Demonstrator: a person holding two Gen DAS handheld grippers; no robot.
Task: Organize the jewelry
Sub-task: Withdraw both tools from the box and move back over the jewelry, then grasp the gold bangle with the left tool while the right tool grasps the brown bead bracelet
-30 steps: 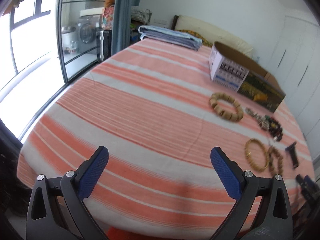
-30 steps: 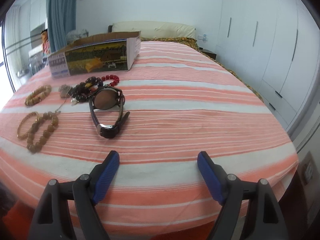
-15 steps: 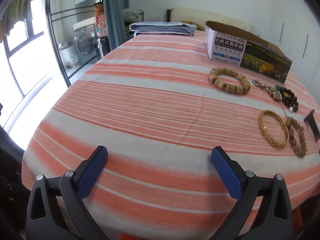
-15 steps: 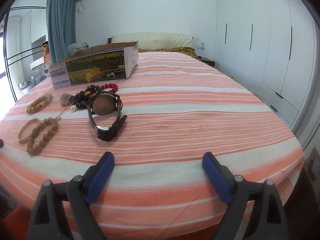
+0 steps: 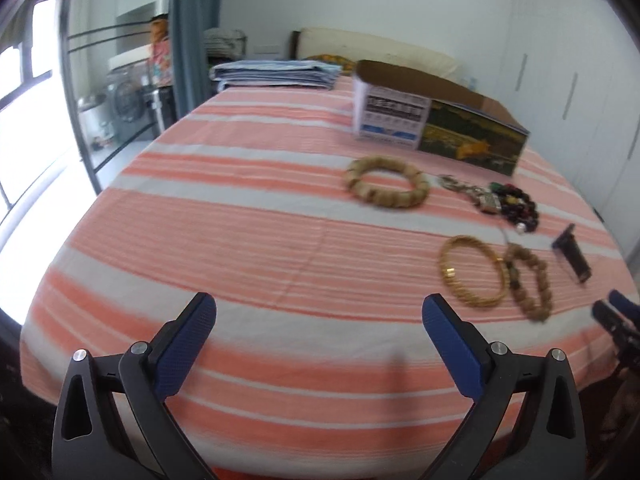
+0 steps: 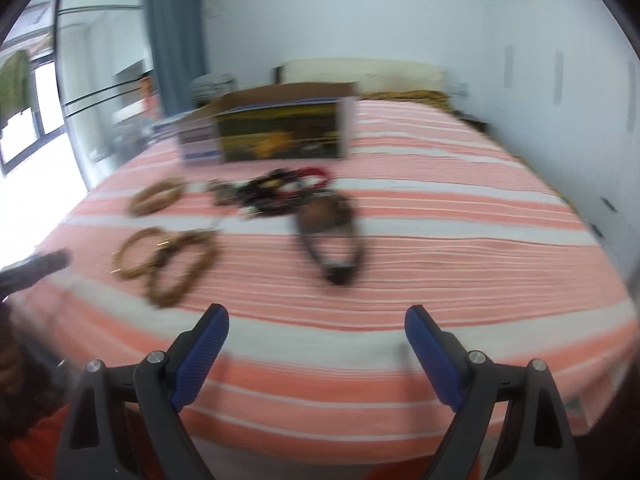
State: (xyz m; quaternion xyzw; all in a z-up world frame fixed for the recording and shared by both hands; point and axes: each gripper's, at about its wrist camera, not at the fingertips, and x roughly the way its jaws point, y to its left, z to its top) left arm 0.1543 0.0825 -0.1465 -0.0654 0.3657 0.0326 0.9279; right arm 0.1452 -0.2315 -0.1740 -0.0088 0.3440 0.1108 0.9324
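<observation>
Both claws, left gripper point(image 5: 319, 322) and right gripper point(image 6: 317, 330), gape empty; watch point(image 6: 329, 232) at right's 12 o'clock on the bed point(image 6: 460, 240), looks light, floppy strap, best pinched at stiff case.

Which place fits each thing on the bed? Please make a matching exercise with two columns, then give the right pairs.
Things:
1. cardboard box
2. gold bangle
3. watch
4. folded blankets

Places:
A. touching a brown bead bracelet
B. at the far corner of the bed, near the curtain
C. just behind the jewelry
D. right of the bangle in the right wrist view

Pairs: 1-C, 2-A, 3-D, 4-B
</observation>
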